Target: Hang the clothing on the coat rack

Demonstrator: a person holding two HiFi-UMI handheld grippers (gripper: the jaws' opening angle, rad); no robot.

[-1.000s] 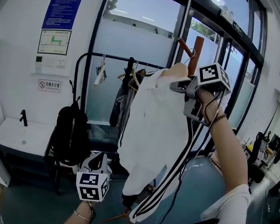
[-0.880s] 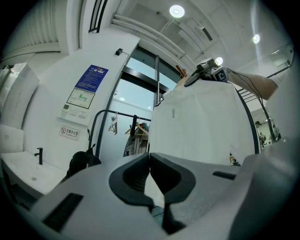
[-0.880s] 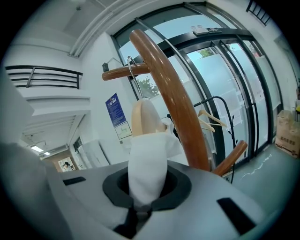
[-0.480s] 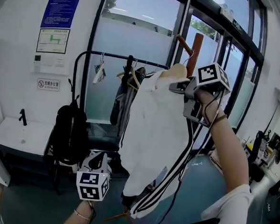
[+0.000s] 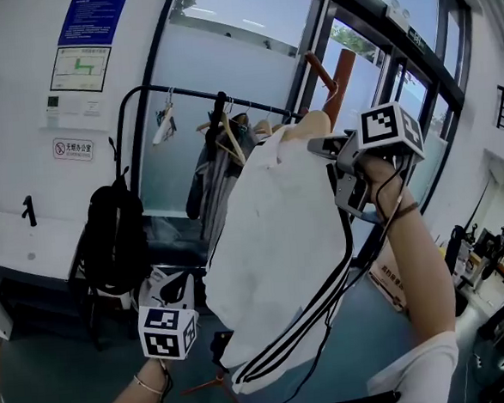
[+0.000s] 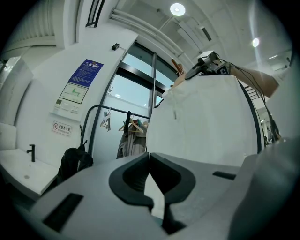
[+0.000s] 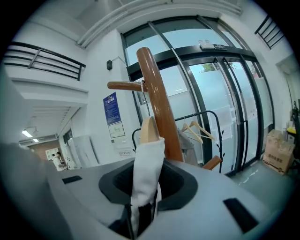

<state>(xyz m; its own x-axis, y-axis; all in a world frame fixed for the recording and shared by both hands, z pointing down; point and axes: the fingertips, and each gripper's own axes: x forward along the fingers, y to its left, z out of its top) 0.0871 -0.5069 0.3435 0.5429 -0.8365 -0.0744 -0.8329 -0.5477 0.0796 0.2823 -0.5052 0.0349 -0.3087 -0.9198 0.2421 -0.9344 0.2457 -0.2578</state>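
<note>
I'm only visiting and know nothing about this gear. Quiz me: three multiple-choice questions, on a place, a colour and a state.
1. Where is the black backpack? A) on the floor B) hanging at the black clothes rail's left end C) on the person's back
2. The white garment has stripes of what colour? A) red B) black C) green
3. The left gripper's fingers are: A) together, empty B) wide apart C) clamped on a hanger
Answers: B, it hangs off the rail's left upright; B, dark bands edge it; A, they touch with nothing between.
</note>
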